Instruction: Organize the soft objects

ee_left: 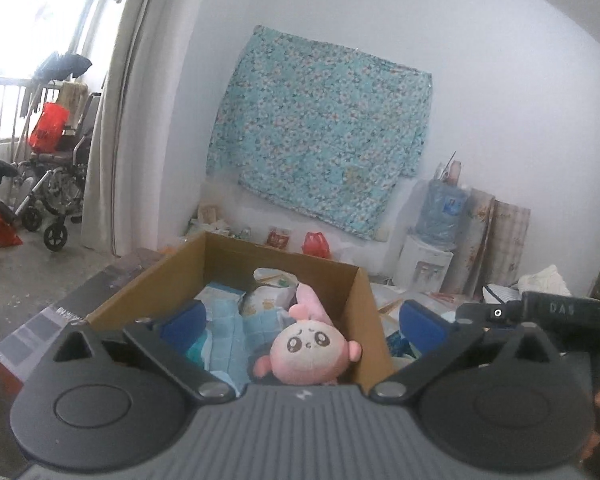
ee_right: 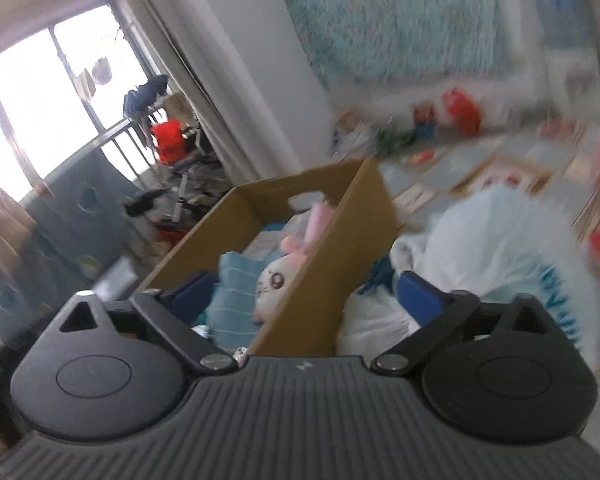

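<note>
A brown cardboard box [ee_left: 168, 276] stands in front of me and holds soft things. A pink plush toy [ee_left: 308, 354] with big eyes lies inside against the right wall, beside a light blue quilted cloth [ee_left: 228, 340]. My left gripper [ee_left: 300, 324] hangs over the box's near edge, jaws wide open, nothing between its blue pads [ee_left: 182, 320]. In the blurred right wrist view the same box [ee_right: 328, 252] shows the plush toy [ee_right: 274, 280] and a blue cloth [ee_right: 236, 280]. My right gripper [ee_right: 300, 292] is open too, straddling the box's right wall.
White plastic bags [ee_right: 488, 248] lie right of the box. A floral cloth [ee_left: 320, 128] hangs on the wall. A water dispenser [ee_left: 428, 256] and rolled mats [ee_left: 496, 244] stand at the back right. A wheelchair [ee_left: 56, 184] is at the left. The other gripper's body [ee_left: 540, 312] shows at right.
</note>
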Available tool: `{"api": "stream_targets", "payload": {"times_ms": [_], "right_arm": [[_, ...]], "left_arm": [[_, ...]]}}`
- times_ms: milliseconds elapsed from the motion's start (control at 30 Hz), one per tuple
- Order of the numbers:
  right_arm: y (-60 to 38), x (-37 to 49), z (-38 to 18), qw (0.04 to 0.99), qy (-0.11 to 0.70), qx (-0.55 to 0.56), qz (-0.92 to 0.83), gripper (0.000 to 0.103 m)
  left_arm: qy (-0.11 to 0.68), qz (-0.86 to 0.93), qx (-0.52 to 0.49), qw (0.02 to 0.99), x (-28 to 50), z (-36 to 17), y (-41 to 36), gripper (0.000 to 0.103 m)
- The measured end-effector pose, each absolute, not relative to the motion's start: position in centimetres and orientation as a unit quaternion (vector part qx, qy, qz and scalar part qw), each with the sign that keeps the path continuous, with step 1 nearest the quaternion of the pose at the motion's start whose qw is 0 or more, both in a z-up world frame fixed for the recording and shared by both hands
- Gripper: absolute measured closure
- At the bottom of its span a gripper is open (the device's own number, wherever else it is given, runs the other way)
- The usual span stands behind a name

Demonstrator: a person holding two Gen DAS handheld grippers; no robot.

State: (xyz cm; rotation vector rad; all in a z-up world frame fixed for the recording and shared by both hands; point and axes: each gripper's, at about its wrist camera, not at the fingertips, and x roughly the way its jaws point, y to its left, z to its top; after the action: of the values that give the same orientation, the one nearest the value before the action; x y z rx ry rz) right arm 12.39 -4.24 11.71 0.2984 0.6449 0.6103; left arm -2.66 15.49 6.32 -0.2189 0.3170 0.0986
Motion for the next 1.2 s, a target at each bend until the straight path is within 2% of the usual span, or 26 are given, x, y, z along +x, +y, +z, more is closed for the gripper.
{"api": "stream_targets", "payload": {"times_ms": [433,767,1033,1200], "right_arm": [[-2.6,3.3,13.7,0.941,0.244,0.038,0.232,0.001],[-2.2,-0.8,13.7,0.949,0.257,0.021,0.180,0.001],[-1.5,-3.8,14.2,0.964,0.227,-0.015,0.139,0.001],[-1.3,-4.2,14.1,0.966,0.227,-0.036,0.118,0.001]], "left_arm": [[0.184,0.073,-0.131,0.971,-5.1,5.8,14.6,0.000],[0.215,0.076,-0.078,0.971,-6.5,5.3,12.3,0.000],[0.246,0.081,-0.036,0.965,-6.2,5.7,11.1,0.000],[0.267,0.091,-0.049,0.958,-5.7,4.9,11.7,0.000]]}}
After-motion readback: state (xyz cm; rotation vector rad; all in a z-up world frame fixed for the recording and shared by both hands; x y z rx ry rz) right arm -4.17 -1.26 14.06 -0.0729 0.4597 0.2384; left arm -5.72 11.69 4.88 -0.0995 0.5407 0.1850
